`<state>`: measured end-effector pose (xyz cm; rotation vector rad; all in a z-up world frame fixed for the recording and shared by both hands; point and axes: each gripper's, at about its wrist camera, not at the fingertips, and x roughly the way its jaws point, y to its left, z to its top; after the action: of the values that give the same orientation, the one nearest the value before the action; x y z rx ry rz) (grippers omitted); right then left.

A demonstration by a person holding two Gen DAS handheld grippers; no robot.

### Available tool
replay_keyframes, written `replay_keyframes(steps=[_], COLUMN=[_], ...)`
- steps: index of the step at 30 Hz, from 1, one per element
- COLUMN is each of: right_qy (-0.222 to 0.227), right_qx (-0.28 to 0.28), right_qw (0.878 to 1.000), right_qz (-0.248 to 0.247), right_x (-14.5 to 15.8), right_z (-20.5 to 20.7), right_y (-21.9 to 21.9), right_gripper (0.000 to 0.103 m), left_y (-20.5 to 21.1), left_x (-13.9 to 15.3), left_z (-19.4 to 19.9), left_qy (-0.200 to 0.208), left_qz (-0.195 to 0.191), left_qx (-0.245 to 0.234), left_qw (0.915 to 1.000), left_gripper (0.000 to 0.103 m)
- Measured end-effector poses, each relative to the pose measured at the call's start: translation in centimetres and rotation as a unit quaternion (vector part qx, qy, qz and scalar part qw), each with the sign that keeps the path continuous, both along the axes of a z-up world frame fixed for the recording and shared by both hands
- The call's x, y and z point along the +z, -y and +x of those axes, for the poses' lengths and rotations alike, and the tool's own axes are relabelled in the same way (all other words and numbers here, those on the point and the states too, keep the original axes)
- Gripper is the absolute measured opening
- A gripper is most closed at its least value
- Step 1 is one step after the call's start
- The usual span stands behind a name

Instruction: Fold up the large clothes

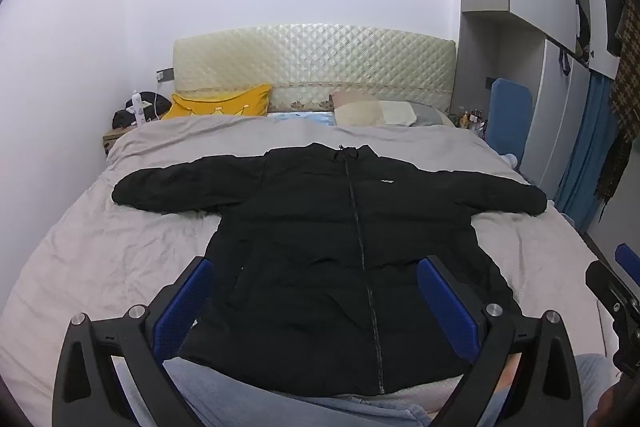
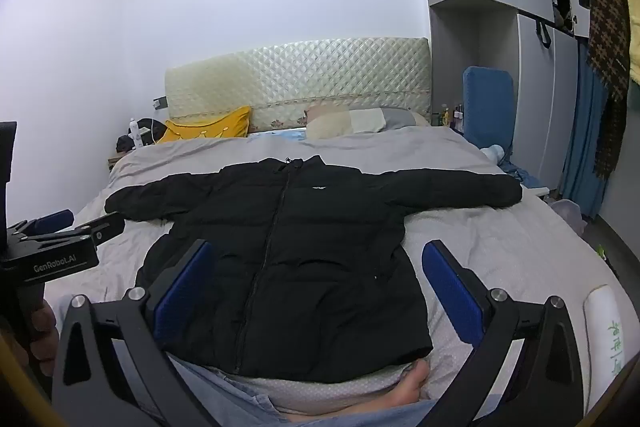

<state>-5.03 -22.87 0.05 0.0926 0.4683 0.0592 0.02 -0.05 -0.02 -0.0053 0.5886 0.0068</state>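
On the grey-covered bed [image 1: 120, 259], left wrist view: a black puffer jacket [image 1: 320, 227] lies flat, zipped, sleeves spread; the left tongs [image 1: 316, 299] hang above its hem, jaws wide apart, empty. Right wrist view: the right tongs [image 2: 316, 287], likewise apart and empty, hover over the jacket's lower right side.

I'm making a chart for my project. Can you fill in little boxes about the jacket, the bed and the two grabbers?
Garment: black puffer jacket, zipped, front up
Sleeves: both spread out sideways, unfolded
Lies on: grey bedspread
Collar points to: quilted headboard
Pillows: yellow pillow, beige pillow
Left gripper: open, empty, above the hem
Right gripper: open, empty
Folding: not begun
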Motion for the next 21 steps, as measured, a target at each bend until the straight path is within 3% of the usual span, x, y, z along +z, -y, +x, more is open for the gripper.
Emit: replay_keyframes(steps=[9, 10, 21], right_qy=[-0.009, -0.01, 0.002], right_qx=[0.001, 0.001, 0.006], right_qw=[1.0, 1.0, 1.0], right_qz=[-0.004, -0.003, 0.001], right_x=[-0.1, -0.2, 0.8], right_z=[0.9, 0.8, -0.4], right_y=[0.0, 0.0, -0.3], right_gripper=[0.103, 0.103, 0.103], left_y=[1.5, 0.3, -0.9], left_x=[0.1, -0.2, 0.6], left_z=[-0.9, -0.3, -0.4], left_qy=[0.002, -0.008, -0.011], left_qz=[0.01, -0.012, -0.017], left_qx=[-0.004, -0.008, -0.008], left_qw=[0.9999, 0.9999, 0.9998], left_gripper=[0.103, 0.103, 0.103])
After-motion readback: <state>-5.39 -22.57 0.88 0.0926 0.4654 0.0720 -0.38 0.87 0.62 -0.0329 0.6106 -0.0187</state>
